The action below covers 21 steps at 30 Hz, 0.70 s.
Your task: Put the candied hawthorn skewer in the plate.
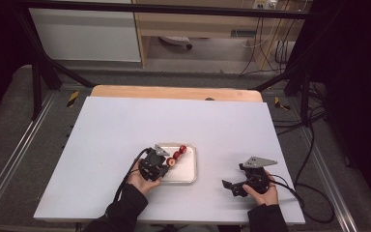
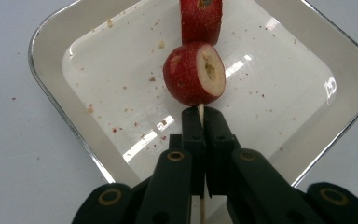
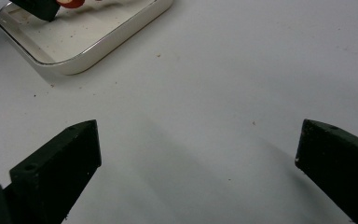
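Near the lower middle of the high view, the left gripper [image 1: 160, 163] sits over the near-left corner of a square white tray [image 1: 189, 177] on the white table [image 1: 125, 125]. Its jaws are pressed together on a thin wooden skewer [image 2: 200, 111], which shows as a pale sliver between the black pads in the left gripper view. Threaded on that skewer, just above the jaw tips, is a red hawthorn fruit [image 2: 193, 73] with one cut face showing pale flesh; a second red fruit [image 2: 201, 18] sits right behind it at the top edge of the frame. The skewered fruits hang over the tray's floor, which is flecked with small red and brown crumbs.

The right gripper [image 1: 235, 187] rests toward the lower right of the high view, well apart from the tray. Its jaws stand spread wide with only bare table between them in the right gripper view, where the tray's corner [image 3: 81, 60] lies at upper left.
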Available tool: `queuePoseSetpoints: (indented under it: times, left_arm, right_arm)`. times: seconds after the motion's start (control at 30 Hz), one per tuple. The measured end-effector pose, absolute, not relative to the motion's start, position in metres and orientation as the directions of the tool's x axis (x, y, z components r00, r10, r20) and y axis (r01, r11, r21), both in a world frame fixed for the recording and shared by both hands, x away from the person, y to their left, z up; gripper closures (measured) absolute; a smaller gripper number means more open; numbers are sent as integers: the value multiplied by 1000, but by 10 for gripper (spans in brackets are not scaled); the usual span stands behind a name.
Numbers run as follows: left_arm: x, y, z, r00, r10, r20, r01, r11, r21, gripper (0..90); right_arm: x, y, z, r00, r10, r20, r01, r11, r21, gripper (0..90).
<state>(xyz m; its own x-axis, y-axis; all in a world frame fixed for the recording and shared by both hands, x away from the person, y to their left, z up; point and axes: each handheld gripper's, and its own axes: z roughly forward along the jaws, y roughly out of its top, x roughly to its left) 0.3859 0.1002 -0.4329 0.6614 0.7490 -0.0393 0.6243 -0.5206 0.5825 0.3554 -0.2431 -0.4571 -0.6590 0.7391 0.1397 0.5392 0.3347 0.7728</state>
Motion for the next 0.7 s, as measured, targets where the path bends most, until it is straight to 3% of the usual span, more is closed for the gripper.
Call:
queuePoseSetpoints:
  times: [0.37,0.53,0.7]
  left_arm:
    - [385,100,-433,665,746,-39,619,-520,589,857]
    - [384,106,-430,681,731,-33,596,-528,606,770]
    - [380,119,-423,708,705,-41,564,-530,633,595]
  right_arm:
    - [355,-243,-457,-657,739,149,545,328,772,7]
    - [355,-243,-457,-656,740,149,545,329,771,7]
    - [356,-243,-457,-654,742,148,548,329,769,7]
